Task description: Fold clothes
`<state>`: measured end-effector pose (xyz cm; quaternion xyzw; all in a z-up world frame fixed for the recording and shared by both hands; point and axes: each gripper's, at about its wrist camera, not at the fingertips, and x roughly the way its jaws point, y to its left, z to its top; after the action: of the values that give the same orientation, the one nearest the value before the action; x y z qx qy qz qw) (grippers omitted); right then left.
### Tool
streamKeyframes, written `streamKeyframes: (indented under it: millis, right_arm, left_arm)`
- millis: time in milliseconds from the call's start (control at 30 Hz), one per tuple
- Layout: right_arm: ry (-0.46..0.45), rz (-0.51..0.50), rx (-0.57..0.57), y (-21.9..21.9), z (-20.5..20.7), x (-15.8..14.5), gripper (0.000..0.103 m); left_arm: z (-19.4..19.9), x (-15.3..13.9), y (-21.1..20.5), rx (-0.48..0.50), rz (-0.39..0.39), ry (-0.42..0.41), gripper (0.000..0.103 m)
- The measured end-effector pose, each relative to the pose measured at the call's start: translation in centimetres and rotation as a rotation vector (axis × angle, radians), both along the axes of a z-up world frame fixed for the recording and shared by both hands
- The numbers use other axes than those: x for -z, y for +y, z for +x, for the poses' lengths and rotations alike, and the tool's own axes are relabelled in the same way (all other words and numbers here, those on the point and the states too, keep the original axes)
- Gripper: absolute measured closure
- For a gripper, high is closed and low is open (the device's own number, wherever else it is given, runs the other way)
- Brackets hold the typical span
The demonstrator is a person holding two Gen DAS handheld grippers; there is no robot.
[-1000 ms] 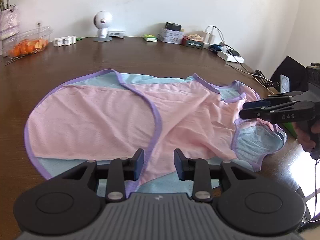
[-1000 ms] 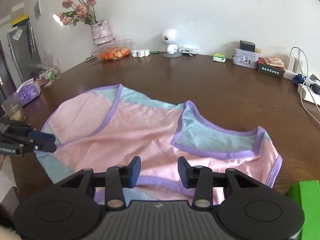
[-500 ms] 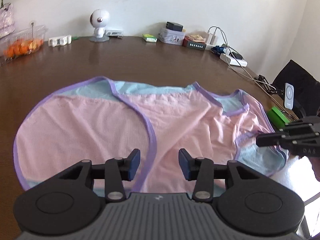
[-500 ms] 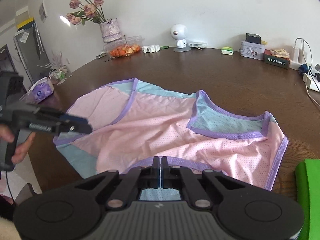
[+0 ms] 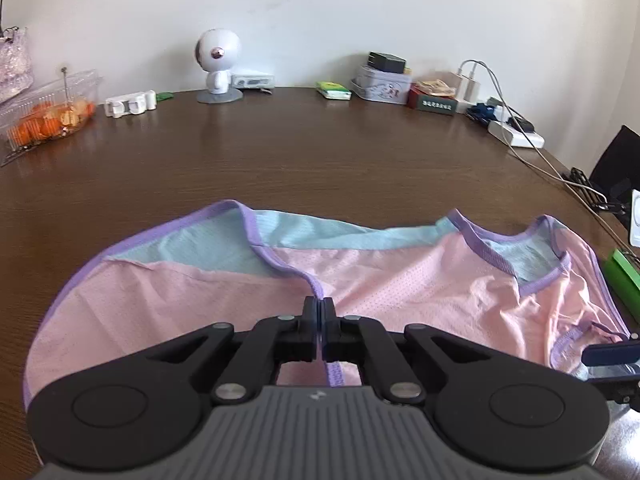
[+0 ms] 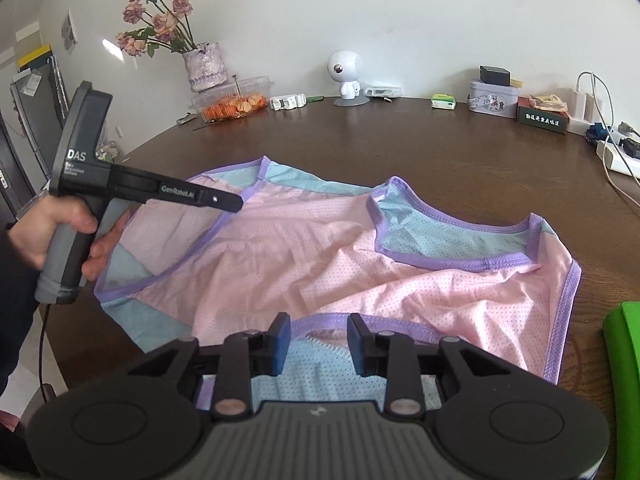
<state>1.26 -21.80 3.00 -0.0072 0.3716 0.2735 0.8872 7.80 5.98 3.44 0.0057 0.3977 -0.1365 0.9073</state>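
Observation:
A pink and light blue mesh jersey [image 5: 400,292] with purple trim lies spread on the brown table [image 5: 300,160]; it also shows in the right wrist view [image 6: 320,256]. My left gripper [image 5: 319,312] is shut on the jersey's purple armhole trim near the front edge; it also shows from the side in the right wrist view [image 6: 236,202]. My right gripper [image 6: 318,334] is open, its fingers on either side of the purple trim of the near armhole. Its tip shows in the left wrist view [image 5: 592,354] at the right.
Along the table's back edge stand a white toy robot [image 5: 218,66], a fruit box [image 5: 52,112], a tin [image 5: 382,84], a power strip with cables [image 5: 516,132] and a vase of flowers [image 6: 204,66]. A green object [image 6: 624,360] lies to the jersey's right.
My left gripper moved forward and shut on the purple trim. My right gripper shut half a second ago and is open again now, closer to the near armhole.

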Motion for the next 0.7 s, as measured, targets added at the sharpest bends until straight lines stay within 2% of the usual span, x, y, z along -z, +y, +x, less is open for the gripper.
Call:
streamKeyframes:
  millis: [67, 133, 200, 233, 333, 500, 633, 700]
  right_arm:
    - [0.006, -0.008, -0.011, 0.6, 0.2, 0.2, 0.074]
    - [0.010, -0.027, -0.029, 1.4, 0.2, 0.5, 0.074]
    - [0.016, -0.027, -0.045, 2.1, 0.0, 0.7, 0.074]
    - [0.021, -0.023, -0.053, 2.3, -0.1, 0.8, 0.074]
    - [0.028, -0.025, -0.064, 2.6, -0.4, 1.0, 0.073]
    - [0.023, -0.034, -0.101, 2.8, -0.8, 1.0, 0.074]
    - [0.038, 0.043, -0.178, 2.8, -1.6, 0.3, 0.073]
    - [0.040, 0.047, -0.208, 3.1, -2.4, 0.2, 0.073]
  left_arm:
    - [-0.6, -0.2, 0.5, 0.000, -0.008, 0.001, 0.100]
    - [-1.3, -0.5, 1.0, 0.001, -0.016, 0.003, 0.094]
    - [-1.9, -0.7, 1.6, 0.001, -0.024, 0.004, 0.057]
    - [-2.2, -0.8, 1.8, 0.001, -0.028, 0.004, 0.055]
    - [-4.1, -0.9, 2.2, 0.024, -0.033, 0.013, 0.056]
    - [-7.6, -0.1, 1.7, 0.051, 0.034, 0.032, 0.061]
    - [-9.0, 0.1, 2.8, 0.048, 0.032, 0.024, 0.061]
    - [-9.3, -0.1, 3.6, 0.037, 0.025, 0.024, 0.061]
